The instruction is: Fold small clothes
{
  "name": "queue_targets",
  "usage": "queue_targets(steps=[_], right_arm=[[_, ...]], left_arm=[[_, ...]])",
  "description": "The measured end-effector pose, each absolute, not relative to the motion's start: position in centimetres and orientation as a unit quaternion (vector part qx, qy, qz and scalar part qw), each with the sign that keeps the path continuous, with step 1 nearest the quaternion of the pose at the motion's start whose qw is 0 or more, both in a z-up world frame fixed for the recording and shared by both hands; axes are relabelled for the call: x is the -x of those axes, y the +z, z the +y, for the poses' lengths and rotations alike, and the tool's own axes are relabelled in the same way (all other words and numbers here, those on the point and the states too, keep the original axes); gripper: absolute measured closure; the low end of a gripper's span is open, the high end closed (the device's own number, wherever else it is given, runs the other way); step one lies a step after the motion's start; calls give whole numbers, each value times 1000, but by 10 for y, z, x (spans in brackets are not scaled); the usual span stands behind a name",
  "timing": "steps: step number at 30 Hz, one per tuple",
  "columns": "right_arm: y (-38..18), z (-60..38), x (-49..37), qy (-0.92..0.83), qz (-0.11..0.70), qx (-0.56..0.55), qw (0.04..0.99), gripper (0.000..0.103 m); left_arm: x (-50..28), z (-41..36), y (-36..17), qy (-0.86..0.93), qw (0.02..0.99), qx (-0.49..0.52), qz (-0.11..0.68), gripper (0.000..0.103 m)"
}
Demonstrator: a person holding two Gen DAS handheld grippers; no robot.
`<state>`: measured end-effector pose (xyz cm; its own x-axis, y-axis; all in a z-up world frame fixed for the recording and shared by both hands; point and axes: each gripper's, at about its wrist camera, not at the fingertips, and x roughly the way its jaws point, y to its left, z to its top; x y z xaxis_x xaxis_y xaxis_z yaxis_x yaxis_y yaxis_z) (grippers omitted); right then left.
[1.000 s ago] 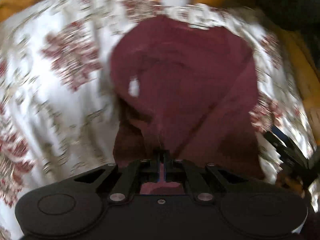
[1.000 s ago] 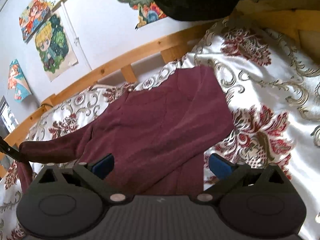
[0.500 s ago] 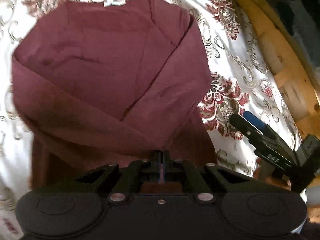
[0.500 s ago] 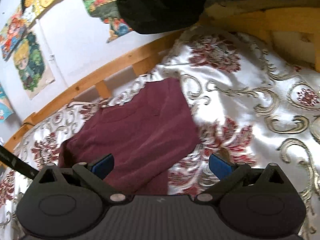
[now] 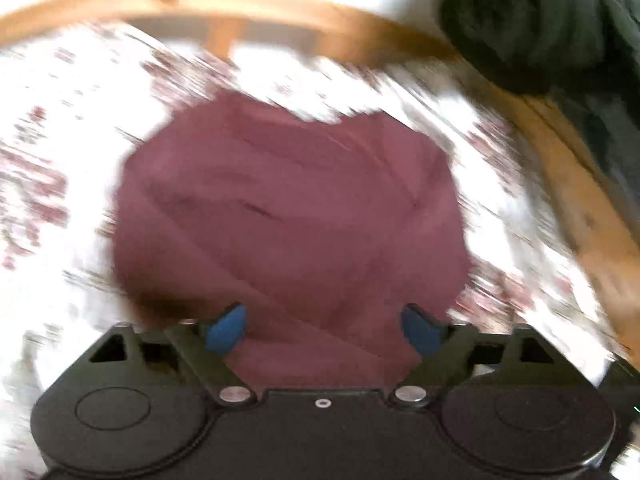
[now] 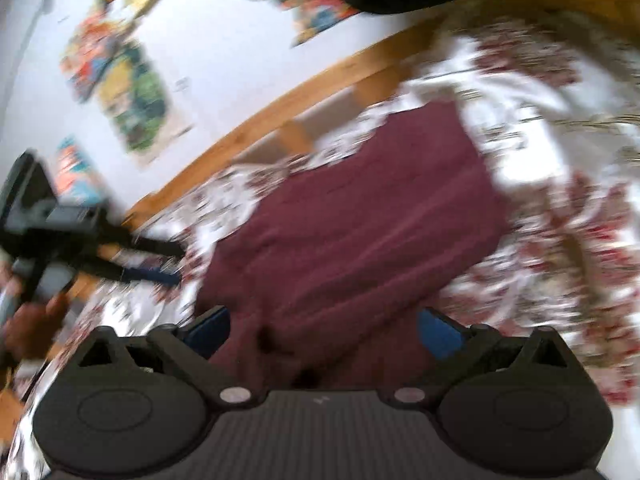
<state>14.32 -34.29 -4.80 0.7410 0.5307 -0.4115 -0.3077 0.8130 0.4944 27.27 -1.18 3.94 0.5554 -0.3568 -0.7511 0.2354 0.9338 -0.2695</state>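
Observation:
A maroon garment (image 5: 288, 220) lies partly folded on a white bedspread with red floral print (image 5: 60, 140). It also shows in the right wrist view (image 6: 360, 240). My left gripper (image 5: 324, 330) is open and empty, just above the garment's near edge. My right gripper (image 6: 324, 330) is open and empty over the garment's near part. The left gripper also shows at the left of the right wrist view (image 6: 152, 264), beside the garment. Both views are motion-blurred.
A wooden bed rail (image 5: 240, 4) runs along the far side and down the right (image 5: 580, 184). A dark bundle of cloth (image 5: 540, 20) hangs over the far right corner. Cartoon posters (image 6: 132, 92) hang on the wall behind the bed.
My left gripper has opened and let go of the maroon garment, which now lies folded over. Both grippers are moving fast; the right gripper stays open.

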Motion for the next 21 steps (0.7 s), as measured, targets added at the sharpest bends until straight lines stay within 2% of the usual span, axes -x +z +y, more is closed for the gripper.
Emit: queue_targets(steps=[3, 4, 6, 7, 8, 13, 21], right_arm=[[-51, -318, -141, 256, 279, -141, 915, 23], [-53, -310, -140, 261, 278, -123, 916, 32], [-58, -299, -141, 270, 286, -106, 913, 61], [-60, -296, -142, 274, 294, -108, 909, 93], [-60, -297, -142, 282, 296, -121, 905, 96], [-39, -337, -135, 266, 254, -193, 910, 96], [-71, -374, -157, 217, 312, -261, 887, 96]], left_arm=[[-284, 23, 32, -83, 901, 38, 423, 13], [-293, 36, 26, -58, 902, 35, 426, 13], [-308, 56, 17, -26, 902, 35, 430, 14], [-314, 64, 13, -14, 903, 36, 429, 14], [-321, 72, 9, -4, 904, 43, 426, 14], [-339, 96, -10, 0, 899, 100, 426, 16], [-351, 96, -39, -58, 873, 187, 447, 42]])
